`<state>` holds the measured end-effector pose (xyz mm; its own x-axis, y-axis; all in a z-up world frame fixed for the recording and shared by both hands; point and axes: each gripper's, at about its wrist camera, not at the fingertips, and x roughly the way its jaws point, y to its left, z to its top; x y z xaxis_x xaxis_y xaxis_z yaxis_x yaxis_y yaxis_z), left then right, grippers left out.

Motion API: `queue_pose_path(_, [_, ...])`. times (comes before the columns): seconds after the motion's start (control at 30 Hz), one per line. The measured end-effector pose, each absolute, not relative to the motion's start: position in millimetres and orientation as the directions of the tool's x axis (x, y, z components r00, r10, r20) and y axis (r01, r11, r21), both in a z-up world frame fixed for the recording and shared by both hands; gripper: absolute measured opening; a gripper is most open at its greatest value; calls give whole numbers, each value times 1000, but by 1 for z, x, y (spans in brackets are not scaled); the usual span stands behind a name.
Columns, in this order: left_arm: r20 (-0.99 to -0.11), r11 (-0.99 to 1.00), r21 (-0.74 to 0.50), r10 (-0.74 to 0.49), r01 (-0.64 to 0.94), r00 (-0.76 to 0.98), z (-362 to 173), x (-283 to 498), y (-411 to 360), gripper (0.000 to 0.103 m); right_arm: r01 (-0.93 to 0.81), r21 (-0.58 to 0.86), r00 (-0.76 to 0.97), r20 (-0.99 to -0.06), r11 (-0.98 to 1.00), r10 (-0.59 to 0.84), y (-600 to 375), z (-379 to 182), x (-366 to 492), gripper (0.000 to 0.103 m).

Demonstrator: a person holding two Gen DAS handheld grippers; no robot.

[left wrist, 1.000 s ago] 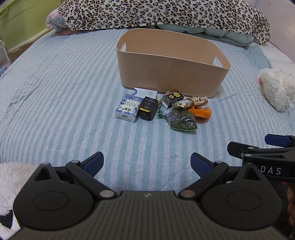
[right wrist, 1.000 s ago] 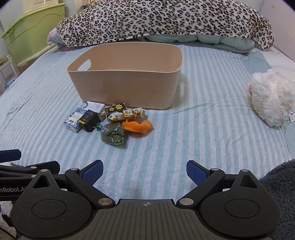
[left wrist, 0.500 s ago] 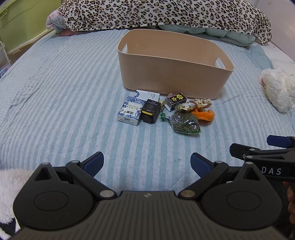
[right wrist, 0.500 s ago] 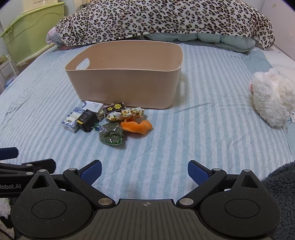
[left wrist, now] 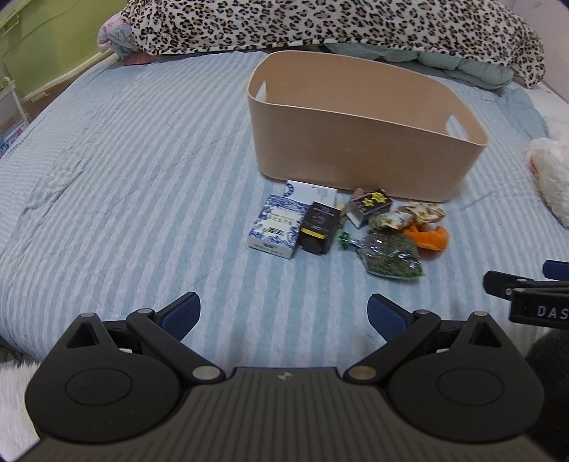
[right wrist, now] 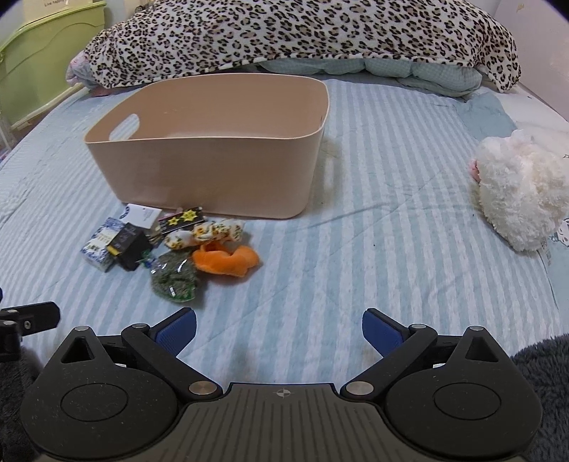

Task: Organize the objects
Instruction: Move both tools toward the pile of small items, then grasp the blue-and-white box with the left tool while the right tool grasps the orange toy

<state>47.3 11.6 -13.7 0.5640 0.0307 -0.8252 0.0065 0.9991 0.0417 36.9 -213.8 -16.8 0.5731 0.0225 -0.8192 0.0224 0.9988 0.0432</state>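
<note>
Blue-padded left gripper [left wrist: 283, 314] and right gripper [right wrist: 279, 328] level above striped bed [right wrist: 373, 248], fingers wide apart, holding nothing

Striped blue bed sheet [right wrist: 391, 248] underneath; leopard-print blanket [right wrist: 284, 32] heaped at the far end; fluffy white plush [right wrist: 519, 192] off right; green cabinet [right wrist: 39, 46] far left.

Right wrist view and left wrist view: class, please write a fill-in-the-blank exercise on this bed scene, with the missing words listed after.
1. The beige bin has nothing visible ____ it.
2. The orange plush lies on the ____ bedsheet.
3. The jaws of both the left gripper and the right gripper stand ____.
4. The blanket behind the bin has a ____ print.

Missing words: inside; striped; open; leopard
</note>
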Motion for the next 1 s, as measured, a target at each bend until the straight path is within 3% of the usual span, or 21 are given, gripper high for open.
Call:
queue_pose_path(0.7, [-868, 992, 126, 103, 14, 487, -69, 143, 31, 98, -27, 85, 530, -844, 996, 86, -200, -66, 116, 96])
queue_pose_path(0.77, [-885, 994, 107, 80, 32, 459, -77, 150, 32, 89, -34, 83, 517, -851, 996, 88, -196, -73, 120, 93])
queue_pose_path(1.0, [-875, 990, 106, 48, 93, 481, -88, 156, 24, 85, -61, 72, 519, -850, 996, 93, -188, -87, 124, 88])
